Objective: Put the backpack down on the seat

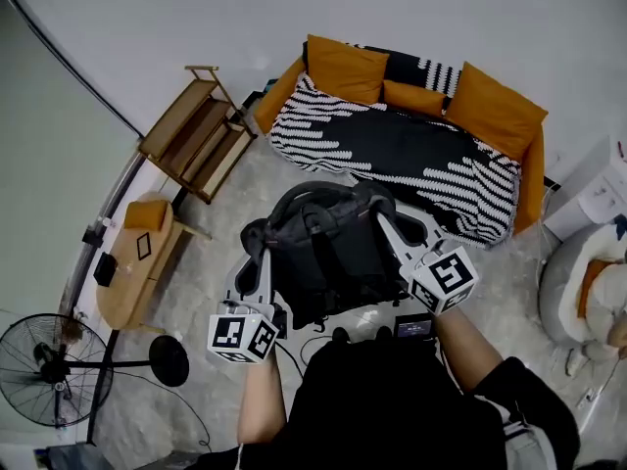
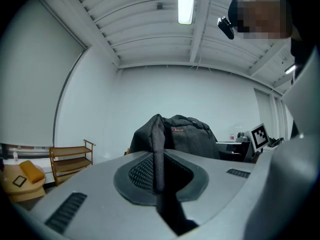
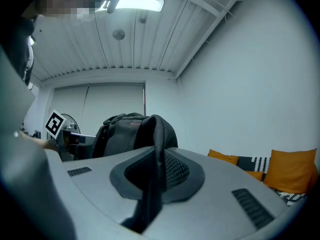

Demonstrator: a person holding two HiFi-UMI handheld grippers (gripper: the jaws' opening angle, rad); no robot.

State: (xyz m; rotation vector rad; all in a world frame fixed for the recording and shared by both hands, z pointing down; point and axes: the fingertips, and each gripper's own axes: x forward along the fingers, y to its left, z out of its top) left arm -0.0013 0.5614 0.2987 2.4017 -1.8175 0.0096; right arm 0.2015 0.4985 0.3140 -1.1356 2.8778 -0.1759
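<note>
Held off the floor, a black fabric backpack (image 1: 328,248) with padded mesh shoulder straps and a small red logo on its front hangs between two grippers. One strap (image 2: 156,154) is pinched in the jaws of the left gripper (image 1: 257,262), and the other strap (image 3: 159,144) in those of the right gripper (image 1: 390,225). Just beyond it, and apart from it, stands the seat: an orange sofa (image 1: 411,150) under a black-and-white striped cover, with orange cushions (image 1: 343,69) along its back.
</note>
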